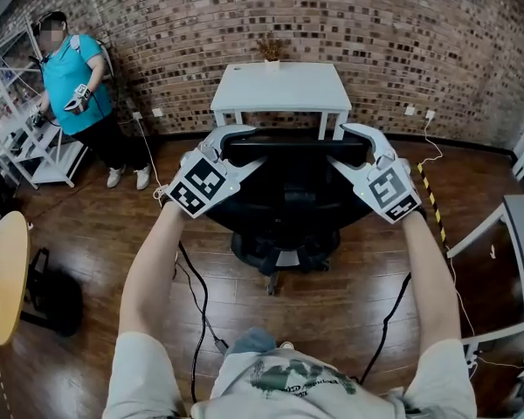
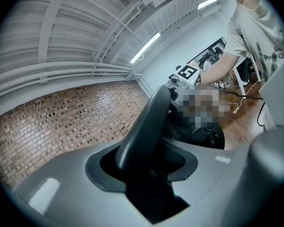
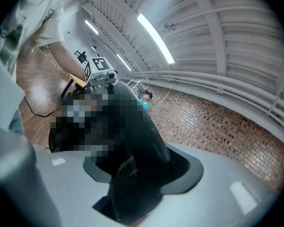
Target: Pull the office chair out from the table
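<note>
A black office chair (image 1: 284, 190) stands on the wooden floor just in front of the white table (image 1: 279, 90), its backrest towards me. My left gripper (image 1: 236, 138) is shut on the left end of the backrest's top edge. My right gripper (image 1: 354, 138) is shut on the right end. In the left gripper view the dark backrest rim (image 2: 146, 126) runs down between the grey jaws of the left gripper (image 2: 151, 174). The right gripper view shows the mesh backrest (image 3: 132, 164) wedged the same way. The wheeled base (image 1: 279, 251) shows under the seat.
A person in a teal shirt (image 1: 70, 77) stands at the back left by white shelving (image 1: 17, 138). A round wooden tabletop (image 1: 4, 278) and a black bag (image 1: 52, 299) are at the left. Cables (image 1: 196, 295) cross the floor. A grey desk (image 1: 520, 260) stands at the right.
</note>
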Demonstrator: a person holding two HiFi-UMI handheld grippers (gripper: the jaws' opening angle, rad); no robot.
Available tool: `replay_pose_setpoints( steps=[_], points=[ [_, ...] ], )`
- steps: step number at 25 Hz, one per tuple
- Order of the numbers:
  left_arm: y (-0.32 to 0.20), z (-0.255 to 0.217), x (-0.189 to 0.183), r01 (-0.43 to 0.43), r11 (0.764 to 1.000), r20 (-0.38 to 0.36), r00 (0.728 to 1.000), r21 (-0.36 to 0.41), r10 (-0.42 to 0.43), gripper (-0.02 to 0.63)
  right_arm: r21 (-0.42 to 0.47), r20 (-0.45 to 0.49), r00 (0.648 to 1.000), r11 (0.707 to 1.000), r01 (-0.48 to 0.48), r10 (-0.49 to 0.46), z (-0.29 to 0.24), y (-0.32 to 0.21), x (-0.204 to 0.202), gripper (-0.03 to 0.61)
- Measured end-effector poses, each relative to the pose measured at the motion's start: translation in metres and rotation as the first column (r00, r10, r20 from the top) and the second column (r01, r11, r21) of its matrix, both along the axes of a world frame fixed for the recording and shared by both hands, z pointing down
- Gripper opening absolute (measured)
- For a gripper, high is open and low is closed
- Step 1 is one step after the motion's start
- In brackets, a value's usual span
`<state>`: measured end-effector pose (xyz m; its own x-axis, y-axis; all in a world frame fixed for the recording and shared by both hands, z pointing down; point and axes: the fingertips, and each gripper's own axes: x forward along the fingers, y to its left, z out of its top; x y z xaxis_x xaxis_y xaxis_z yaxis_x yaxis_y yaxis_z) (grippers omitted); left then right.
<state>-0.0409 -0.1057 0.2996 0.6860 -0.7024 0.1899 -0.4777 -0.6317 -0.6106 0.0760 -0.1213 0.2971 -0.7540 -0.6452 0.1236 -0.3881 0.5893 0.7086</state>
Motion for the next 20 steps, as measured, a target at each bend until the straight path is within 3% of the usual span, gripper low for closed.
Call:
replay_pose_setpoints(
  steps=[12,20],
  points=[
    [0.0019,-0.0013,0.0014,0.024,1.000,-0.001,1.000,0.016,-0.024,0.215,-0.005,0.001,1.000,1.000,0.008,-0.008,0.0002,0.0008,0.0014,0.239],
    [0.0032,-0.0056,-0.0050,0.084,0.996,-0.052,0.995,0.035,-0.082,0.260,0.023,0.018,1.000,1.000,-0.015,0.014,-0.0026,0.0041,0.0033,0.255]
  ],
)
